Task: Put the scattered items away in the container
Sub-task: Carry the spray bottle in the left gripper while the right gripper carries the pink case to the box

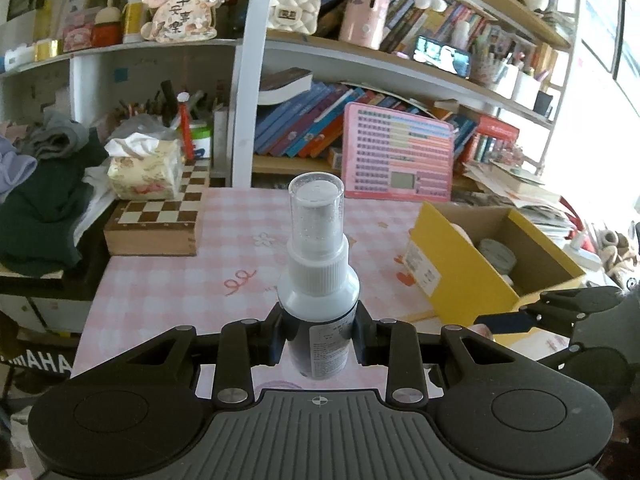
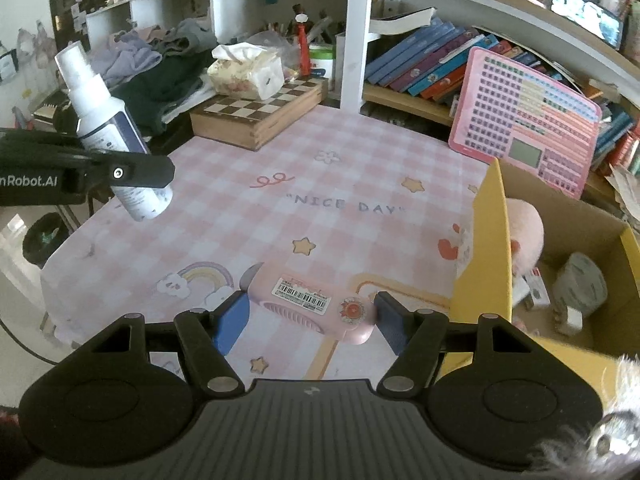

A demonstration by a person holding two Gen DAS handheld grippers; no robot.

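My left gripper (image 1: pixel 320 336) is shut on a white spray bottle (image 1: pixel 320 280) with a clear cap and holds it upright above the pink checked tablecloth; the bottle also shows in the right wrist view (image 2: pixel 112 120), lifted at the left. My right gripper (image 2: pixel 312 312) is open, its jaws on either side of a flat pink device (image 2: pixel 308 304) with a barcode label lying on the tablecloth; whether they touch it I cannot tell. The yellow cardboard box (image 1: pixel 452 264) stands at the right and holds a pink plush (image 2: pixel 524 240) and a tape roll (image 2: pixel 580 284).
A wooden chessboard box (image 1: pixel 160 216) with a tissue pack (image 1: pixel 140 168) on top sits at the back left. A pink tablet toy (image 1: pixel 396 152) leans against the bookshelf. Clothes (image 1: pixel 36 200) are piled at the left. The table edge (image 2: pixel 52 280) runs along the left.
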